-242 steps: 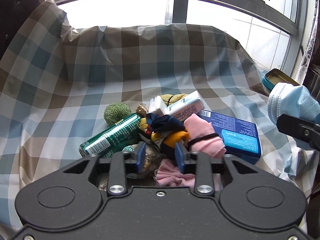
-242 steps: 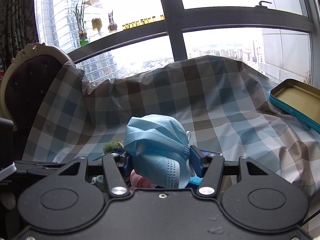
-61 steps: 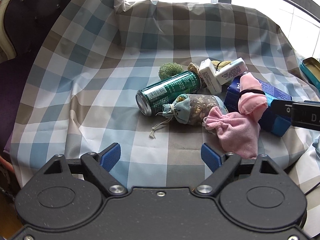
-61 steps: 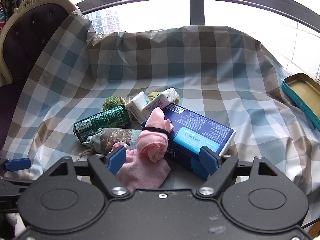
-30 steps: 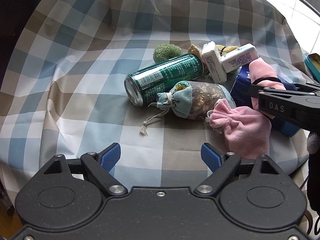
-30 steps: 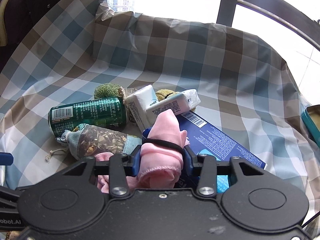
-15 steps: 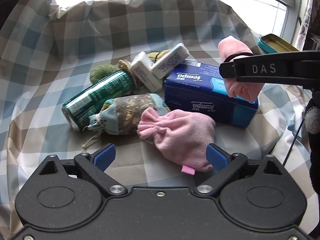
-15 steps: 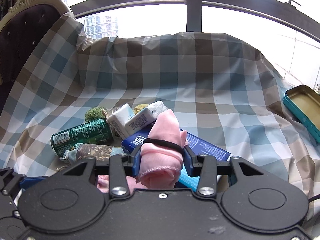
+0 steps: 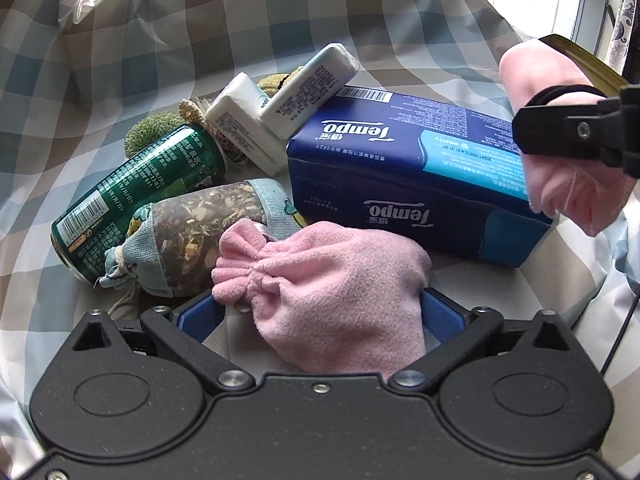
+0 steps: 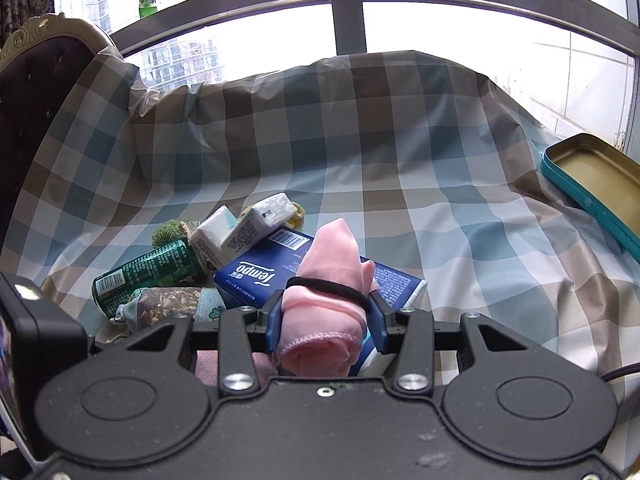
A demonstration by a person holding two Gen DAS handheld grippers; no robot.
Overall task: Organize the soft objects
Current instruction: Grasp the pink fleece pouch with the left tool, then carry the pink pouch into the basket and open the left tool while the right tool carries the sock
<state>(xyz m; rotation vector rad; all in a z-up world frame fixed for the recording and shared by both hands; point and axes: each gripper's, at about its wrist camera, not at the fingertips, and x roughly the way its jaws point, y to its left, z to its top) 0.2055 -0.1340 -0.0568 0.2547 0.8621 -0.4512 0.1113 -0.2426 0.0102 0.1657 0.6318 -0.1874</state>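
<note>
Plainly the soft things here will give under any squeeze. The fluffy pink fleece drawstring pouch (image 9: 320,284) lies on the checked blue-and-brown cloth (image 10: 400,160) that covers the surface, just in front of the dark blue tissue pack (image 9: 400,184), touching the see-through sachet of dried herbs with blue fabric ends (image 9: 192,236). It looks light and limp, likely to slump and fold when lifted, so I would take it across its plump middle, not by the gathered neck (which could slip through).

The left tool (image 9: 320,312) stands wide open astride that pouch; its jaws have just been opening, and the blue pads (image 9: 436,312) flank the fleece without pressing it, as far as I can see.

The right tool (image 10: 324,320) is clamped tight on a rolled pale pink sock bound with a black elastic band (image 10: 324,312), held up clear of the cloth above the tissue pack. The roll is smooth knit, springy, squashed a little between the pads.

Beside these lie harder things: a green metal drink can (image 9: 132,196) on its side, two white wrapped tissue packets (image 9: 276,116), and a nubbly green scrubber ball (image 9: 148,136). A teal tin tray with a gold inside (image 10: 592,184) sits off to the right, well apart.
</note>
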